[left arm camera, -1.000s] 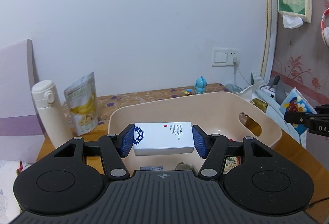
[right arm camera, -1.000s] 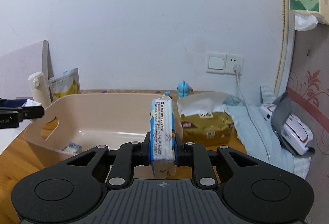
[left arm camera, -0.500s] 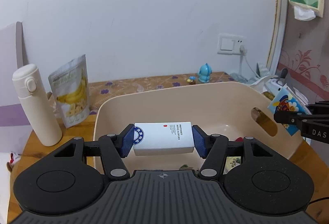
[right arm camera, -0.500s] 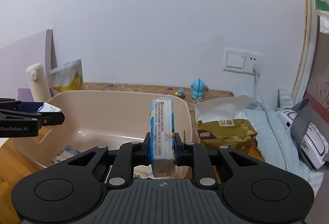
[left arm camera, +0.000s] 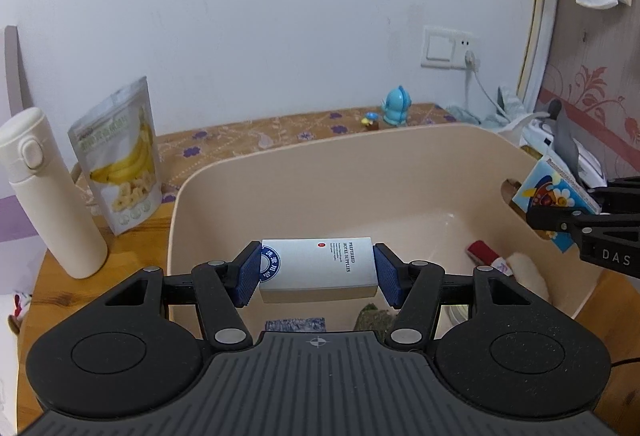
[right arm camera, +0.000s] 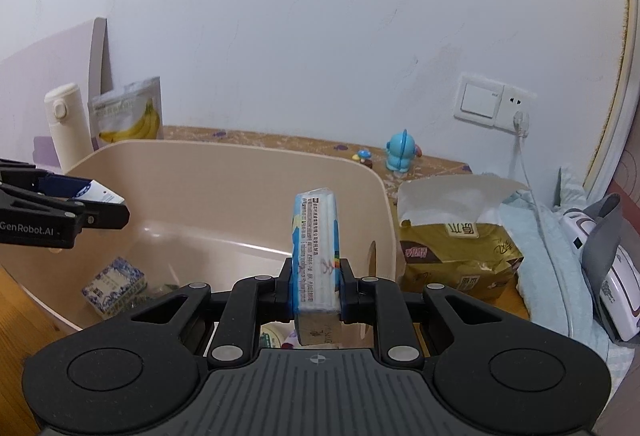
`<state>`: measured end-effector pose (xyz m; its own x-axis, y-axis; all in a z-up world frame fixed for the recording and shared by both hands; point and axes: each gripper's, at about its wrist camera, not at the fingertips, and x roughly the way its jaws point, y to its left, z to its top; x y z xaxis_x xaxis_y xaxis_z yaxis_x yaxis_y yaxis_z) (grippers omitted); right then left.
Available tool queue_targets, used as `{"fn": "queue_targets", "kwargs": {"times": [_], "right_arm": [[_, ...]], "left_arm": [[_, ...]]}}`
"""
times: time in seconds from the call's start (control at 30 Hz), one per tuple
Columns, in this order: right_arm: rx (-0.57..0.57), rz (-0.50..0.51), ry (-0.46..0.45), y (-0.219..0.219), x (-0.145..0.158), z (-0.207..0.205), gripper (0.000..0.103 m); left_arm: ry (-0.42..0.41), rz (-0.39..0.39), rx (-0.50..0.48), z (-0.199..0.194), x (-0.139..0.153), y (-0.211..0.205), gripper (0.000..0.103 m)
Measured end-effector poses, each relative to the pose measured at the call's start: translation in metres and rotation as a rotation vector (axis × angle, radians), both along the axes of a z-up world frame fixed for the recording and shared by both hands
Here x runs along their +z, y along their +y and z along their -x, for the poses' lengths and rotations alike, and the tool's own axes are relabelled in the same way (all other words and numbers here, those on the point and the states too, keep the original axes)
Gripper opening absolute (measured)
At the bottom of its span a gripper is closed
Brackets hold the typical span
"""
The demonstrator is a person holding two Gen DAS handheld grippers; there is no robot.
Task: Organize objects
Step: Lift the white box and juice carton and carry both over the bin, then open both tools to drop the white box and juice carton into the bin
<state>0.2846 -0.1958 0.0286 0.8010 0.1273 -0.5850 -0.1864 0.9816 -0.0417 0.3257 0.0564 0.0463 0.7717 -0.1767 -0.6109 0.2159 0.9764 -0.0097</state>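
My left gripper (left arm camera: 318,274) is shut on a white hotel-supplies box (left arm camera: 318,268) and holds it over the near left part of the beige plastic bin (left arm camera: 280,163). My right gripper (right arm camera: 316,292) is shut on a blue tissue pack (right arm camera: 316,244), held upright on edge above the bin's right end (right arm camera: 384,191). The right gripper and pack also show at the right in the left wrist view (left arm camera: 552,195). The left gripper also shows at the left in the right wrist view (right arm camera: 60,211). Inside the bin lie a blue-patterned box (right arm camera: 114,286), a red item (left arm camera: 484,252) and other small things.
A white thermos (left arm camera: 44,191) and a banana chips pouch (left arm camera: 118,159) stand left of the bin. A gold tissue pack (right arm camera: 456,244), cloth and a white device (right arm camera: 612,276) lie to its right. A blue toy figure (left arm camera: 396,109) stands by the wall behind.
Both grippers have moved up and forward over the bin with their objects still held; more of the bin's inside shows now.
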Motion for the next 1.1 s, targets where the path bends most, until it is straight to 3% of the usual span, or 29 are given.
{"fn": "queue_targets", "kwargs": {"times": [0.37,0.47,0.53,0.6,0.7,0.87,0.9,1.1], "right_arm": [[0.002,0.038,0.043,0.005,-0.006,-0.004,0.020],[-0.003,0.045,0.046,0.007,-0.006,-0.004,0.032],[-0.008,0.044,0.045,0.007,-0.005,-0.004,0.035],[-0.014,0.036,0.038,0.005,-0.003,-0.002,0.042],[-0.029,0.031,0.015,0.003,0.004,0.005,0.051],[-0.028,-0.022,-0.013,-0.004,0.016,0.018,0.069],[-0.040,-0.013,-0.022,-0.003,0.018,0.022,0.076],[-0.053,0.001,-0.046,-0.009,0.028,0.044,0.080]], "left_arm": [[0.051,-0.002,-0.003,-0.009,-0.006,0.007,0.061],[0.053,-0.010,0.001,-0.009,-0.005,0.007,0.063],[0.052,-0.013,0.012,-0.007,-0.003,0.008,0.071],[0.022,0.007,0.015,-0.001,0.001,0.011,0.072],[-0.022,0.021,0.011,0.009,0.011,0.011,0.081],[-0.075,0.017,0.006,0.027,0.025,0.008,0.083],[-0.085,0.015,0.005,0.031,0.028,0.007,0.084],[-0.125,0.020,0.003,0.056,0.042,0.002,0.086]]}}
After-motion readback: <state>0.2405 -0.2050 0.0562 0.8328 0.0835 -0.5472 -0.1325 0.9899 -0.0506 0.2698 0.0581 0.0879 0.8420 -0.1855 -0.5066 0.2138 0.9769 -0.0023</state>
